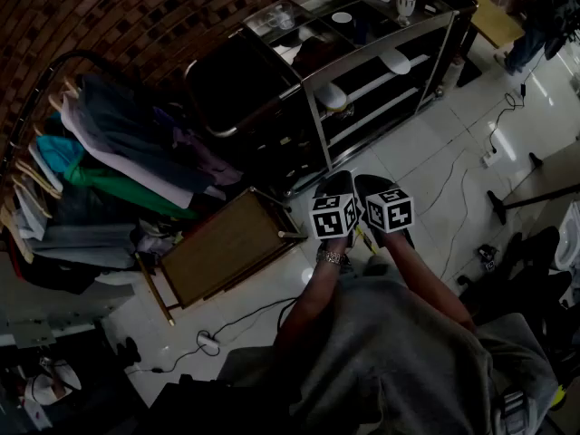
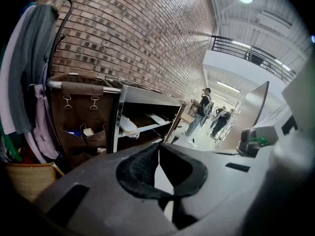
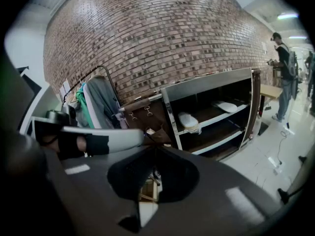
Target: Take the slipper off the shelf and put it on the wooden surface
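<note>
Two white slippers lie on the middle board of a black metal shelf (image 1: 426, 39): one at the left end (image 1: 332, 96) (image 2: 129, 125) (image 3: 188, 120), one further right (image 1: 396, 60) (image 3: 226, 106). The wooden surface (image 1: 227, 243), a low framed board, sits on the floor in front of the shelf, to its left. My left gripper (image 1: 337, 187) (image 2: 158, 145) and right gripper (image 1: 373, 187) (image 3: 155, 150) hang side by side over the tiles, short of the shelf and pointing at it. Both are shut with nothing in them, jaw tips meeting.
A clothes rack (image 1: 100, 143) full of hanging garments stands at the left. A brown fabric cart (image 1: 245, 107) (image 2: 81, 117) stands against the shelf's left side. Cables (image 1: 462, 198) run across the white tile floor. Cups (image 1: 405, 4) sit on the shelf top. People (image 2: 202, 114) stand far off.
</note>
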Demonstrator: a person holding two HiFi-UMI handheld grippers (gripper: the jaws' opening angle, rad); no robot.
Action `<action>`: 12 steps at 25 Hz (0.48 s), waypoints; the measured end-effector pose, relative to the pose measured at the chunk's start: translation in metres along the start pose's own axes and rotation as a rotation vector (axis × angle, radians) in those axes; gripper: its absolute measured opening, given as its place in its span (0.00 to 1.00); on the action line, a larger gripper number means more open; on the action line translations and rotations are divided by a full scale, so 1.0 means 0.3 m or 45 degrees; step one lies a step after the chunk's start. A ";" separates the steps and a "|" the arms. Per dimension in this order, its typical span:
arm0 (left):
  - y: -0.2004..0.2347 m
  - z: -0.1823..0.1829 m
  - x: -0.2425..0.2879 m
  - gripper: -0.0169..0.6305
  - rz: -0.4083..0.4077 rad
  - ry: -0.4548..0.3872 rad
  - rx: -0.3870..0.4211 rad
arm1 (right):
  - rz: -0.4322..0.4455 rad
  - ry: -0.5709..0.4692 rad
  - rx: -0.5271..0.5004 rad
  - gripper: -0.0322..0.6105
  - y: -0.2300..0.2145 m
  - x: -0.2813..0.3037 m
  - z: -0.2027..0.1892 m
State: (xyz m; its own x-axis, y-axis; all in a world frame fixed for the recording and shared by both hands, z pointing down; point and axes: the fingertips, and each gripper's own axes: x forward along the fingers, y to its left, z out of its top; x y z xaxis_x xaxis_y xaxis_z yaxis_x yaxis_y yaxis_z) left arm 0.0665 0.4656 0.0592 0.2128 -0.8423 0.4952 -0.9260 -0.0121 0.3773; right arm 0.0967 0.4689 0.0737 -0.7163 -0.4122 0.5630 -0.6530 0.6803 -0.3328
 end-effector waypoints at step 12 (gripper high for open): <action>0.169 0.088 0.103 0.04 0.066 -0.022 -0.070 | 0.060 -0.024 0.037 0.07 -0.142 0.259 0.142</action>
State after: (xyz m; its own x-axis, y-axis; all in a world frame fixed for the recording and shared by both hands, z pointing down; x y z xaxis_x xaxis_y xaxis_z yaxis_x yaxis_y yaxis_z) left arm 0.0179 0.4247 0.0729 0.1590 -0.8502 0.5019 -0.9172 0.0610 0.3938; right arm 0.0584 0.3822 0.0992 -0.7507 -0.3921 0.5318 -0.6253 0.6815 -0.3801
